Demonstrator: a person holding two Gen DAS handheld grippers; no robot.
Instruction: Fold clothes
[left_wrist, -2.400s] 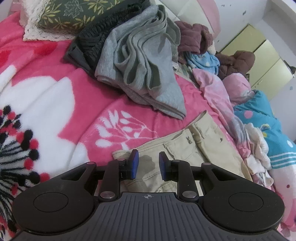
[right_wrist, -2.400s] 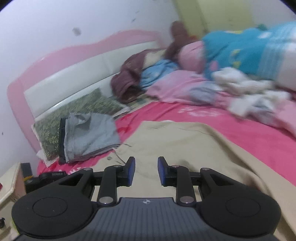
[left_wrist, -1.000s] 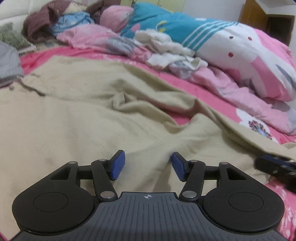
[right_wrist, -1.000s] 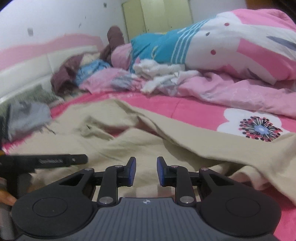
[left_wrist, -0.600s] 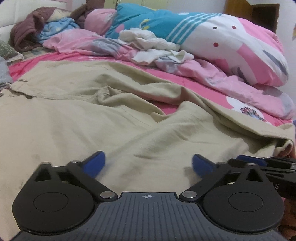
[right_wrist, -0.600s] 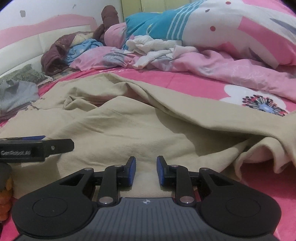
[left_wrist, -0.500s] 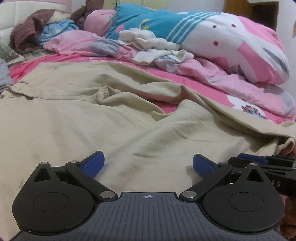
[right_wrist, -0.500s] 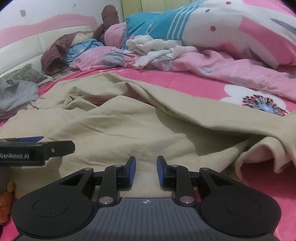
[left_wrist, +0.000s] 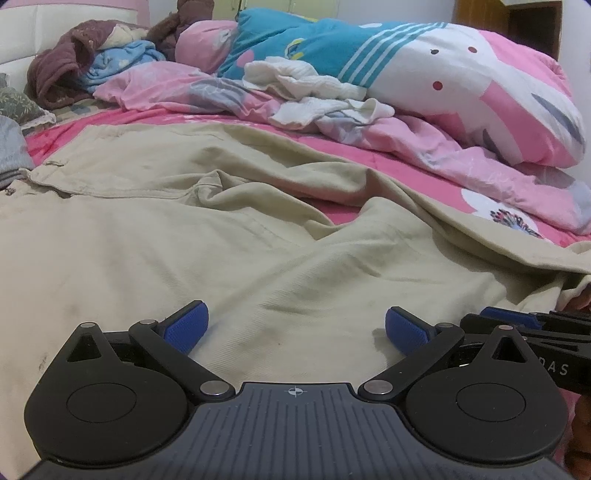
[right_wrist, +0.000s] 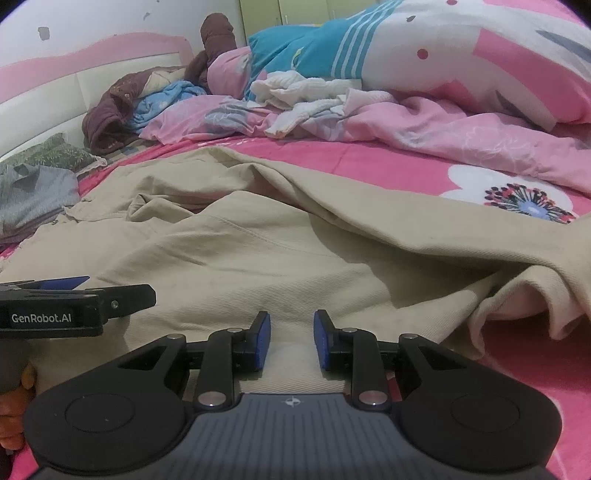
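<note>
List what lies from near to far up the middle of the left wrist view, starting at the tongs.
Open left tongs → rumpled beige cotton trousers → hot-pink floral blanket → pale pink patterned sheet → crumpled white cloth → blue-striped pink and white duvet.

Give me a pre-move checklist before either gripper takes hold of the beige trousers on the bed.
1. Left gripper open over the cloth: ok, jaws spread wide, nothing between them.
2. Right gripper grip: cannot tell; jaws stand narrow over the fabric, and a pinch is not visible.
3. Beige trousers lie flat: not ok, creases run across the middle and one edge curls up.
4. Grippers clear of each other: ok, side by side and apart.
5. Folded grey garment off the trousers: cannot tell, edges meet.
</note>
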